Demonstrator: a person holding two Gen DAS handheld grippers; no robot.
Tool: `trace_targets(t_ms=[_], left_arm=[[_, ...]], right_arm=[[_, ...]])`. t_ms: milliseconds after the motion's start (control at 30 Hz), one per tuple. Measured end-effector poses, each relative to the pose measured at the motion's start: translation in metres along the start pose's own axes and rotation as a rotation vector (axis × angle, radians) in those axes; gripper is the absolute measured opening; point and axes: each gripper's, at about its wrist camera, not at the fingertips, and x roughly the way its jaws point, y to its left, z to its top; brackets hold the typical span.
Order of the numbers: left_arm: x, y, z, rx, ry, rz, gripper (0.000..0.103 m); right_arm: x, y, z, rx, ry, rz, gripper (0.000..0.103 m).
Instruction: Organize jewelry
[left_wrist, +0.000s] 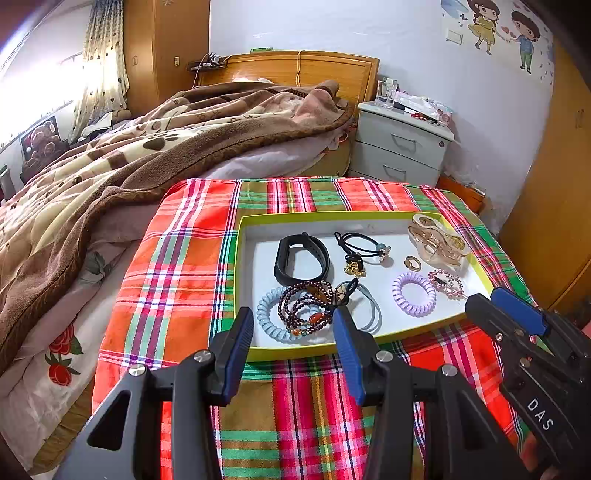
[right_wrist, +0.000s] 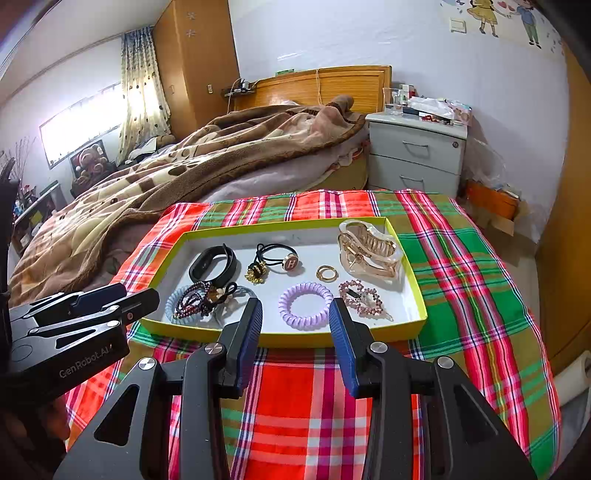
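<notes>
A plaid cloth (right_wrist: 461, 266) in red, green and ochre covers the table, with the rumpled brown blanket (left_wrist: 110, 155) of the bed at about ten o'clock from it and a grey nightstand (right_wrist: 417, 155) at one o'clock.

On the cloth sits a shallow yellow-rimmed tray (right_wrist: 419, 295), white inside, its long axis running left to right across both views.

Inside it, the translucent amber claw clip (right_wrist: 369, 249) fills the two o'clock corner, teeth turned toward the tray's left.

The black fitness band (right_wrist: 214, 262) lies at ten o'clock, its loop stretched left to right.

At eight o'clock a pale blue coil tie (left_wrist: 275, 314), a dark beaded bracelet (left_wrist: 306, 306) and a grey elastic (left_wrist: 373, 310) lie tangled together, touching.

The lilac coil tie (right_wrist: 304, 305) lies flat at six o'clock, just beside a pink beaded heart clip (right_wrist: 364, 297) at four o'clock.

A black elastic with a round "H" charm (right_wrist: 280, 260) sits near centre, and a small gold ring (right_wrist: 327, 274) lies between it and the claw clip.

The left gripper (left_wrist: 293, 325) hovers at the tray's near rim over the tangled bracelets, jaws spread and holding nothing.

The right gripper (right_wrist: 295, 319) hovers at the near rim before the lilac tie, jaws likewise spread and free.
</notes>
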Motion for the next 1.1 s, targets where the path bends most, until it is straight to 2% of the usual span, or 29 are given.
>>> trace_targets(t_ms=[1100], left_arm=[[-0.0039, 0.0009, -0.001, -0.007, 0.001, 0.021, 0.047]], right_arm=[[-0.0043, 0.0, 0.0017, 0.005, -0.009, -0.001, 0.039]])
